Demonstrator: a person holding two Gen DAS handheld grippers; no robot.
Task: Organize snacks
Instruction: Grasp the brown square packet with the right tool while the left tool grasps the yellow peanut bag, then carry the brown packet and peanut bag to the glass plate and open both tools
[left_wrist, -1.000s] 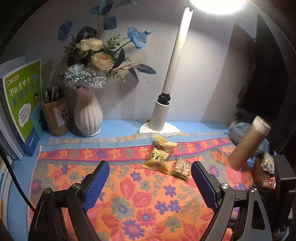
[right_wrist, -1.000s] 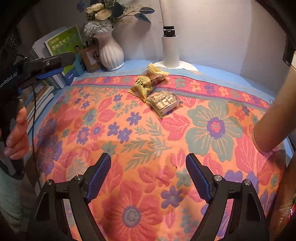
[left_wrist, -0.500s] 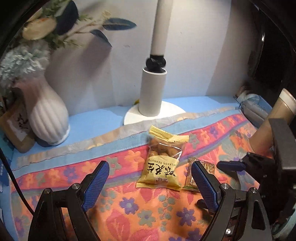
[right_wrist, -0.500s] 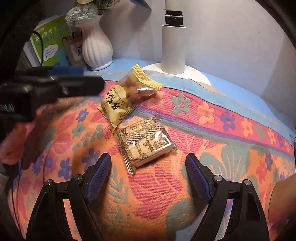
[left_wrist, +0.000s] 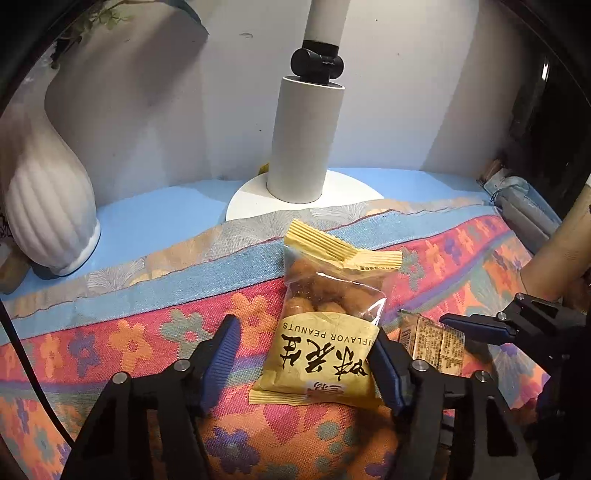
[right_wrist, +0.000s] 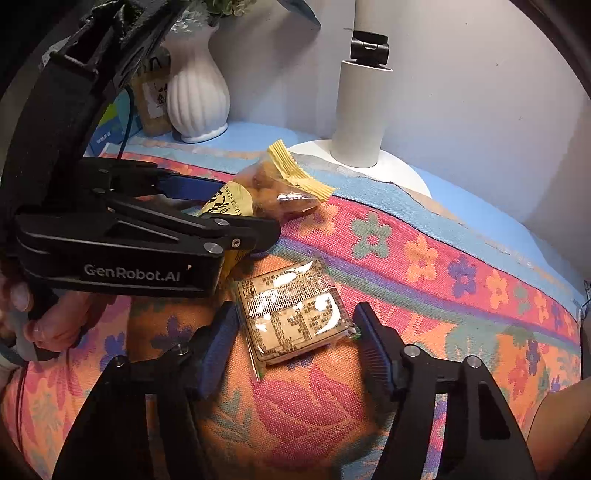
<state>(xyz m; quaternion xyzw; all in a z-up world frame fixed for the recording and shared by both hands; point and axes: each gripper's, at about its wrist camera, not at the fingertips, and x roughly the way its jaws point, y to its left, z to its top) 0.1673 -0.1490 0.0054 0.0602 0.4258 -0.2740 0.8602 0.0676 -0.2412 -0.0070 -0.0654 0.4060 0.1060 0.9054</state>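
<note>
1. Our left gripper (left_wrist: 304, 363) straddles the yellow peanut packet (left_wrist: 321, 350); its jaws are closing. The right pad (left_wrist: 384, 369) sits at the packet's edge, while cloth still shows between the left pad (left_wrist: 219, 363) and the packet, so we do not count this as a grip.
2. Our right gripper (right_wrist: 295, 350) straddles the clear-wrapped flat snack (right_wrist: 293, 314); its jaws are closing too. The blue pads stand just beside the wrapper's two sides, and we cannot tell whether either one presses on it.
3. Both snacks lie flat on the floral cloth (right_wrist: 424, 258), toward its back edge. The peanut packet's crimped top reaches onto the cloth's blue border strip (left_wrist: 221, 273); the flat snack lies just to the packet's right, closer to us.
4. In the right wrist view the left gripper crosses in from the left edge, its black body marked with white lettering, and a hand (right_wrist: 51, 321) holds it from below.
5. In the left wrist view the right gripper's finger (left_wrist: 476, 328) comes in from the right, over the flat snack.
6. Behind the cloth's back edge, on the blue desk top (left_wrist: 159, 206), stands a white lamp base (left_wrist: 306, 136) with a round foot, almost straight behind the peanut packet.
7. A white ribbed vase (left_wrist: 48, 214) stands toward the desk's back left corner, well apart from the snacks.
</note>
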